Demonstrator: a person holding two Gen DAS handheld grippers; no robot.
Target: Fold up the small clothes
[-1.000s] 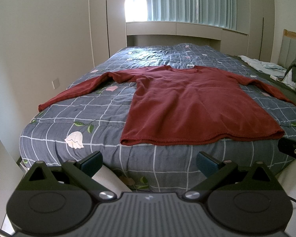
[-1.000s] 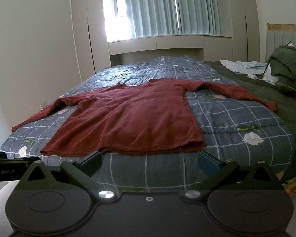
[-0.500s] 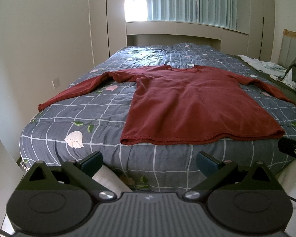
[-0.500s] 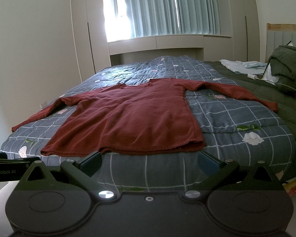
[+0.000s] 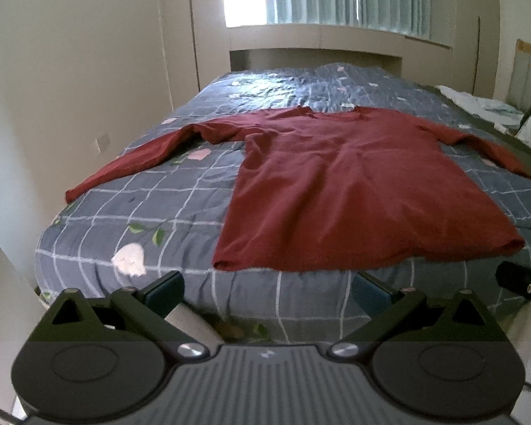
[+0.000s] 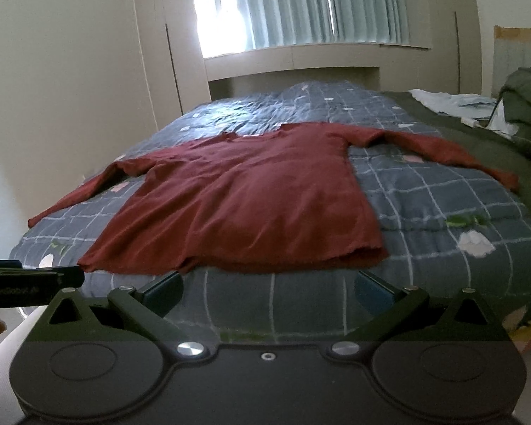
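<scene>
A dark red long-sleeved shirt (image 5: 350,184) lies flat on the bed, front down or up I cannot tell, sleeves spread to both sides, hem toward me; it also shows in the right wrist view (image 6: 251,202). My left gripper (image 5: 267,292) is open and empty, held in front of the bed's near edge below the hem's left corner. My right gripper (image 6: 269,290) is open and empty, held below the hem's right part. Neither touches the shirt.
The bed has a grey-blue checked quilt (image 5: 152,212) with flower prints. A green blanket (image 6: 527,99) and pale clothes (image 6: 453,102) lie at the right. Walls and wardrobes stand to the left, a curtained window behind. The other gripper's tip (image 6: 28,283) shows at left.
Both grippers have moved slightly forward and up toward the bed; the shirt looks a little closer. The shirt has not moved and both grippers stay open.
</scene>
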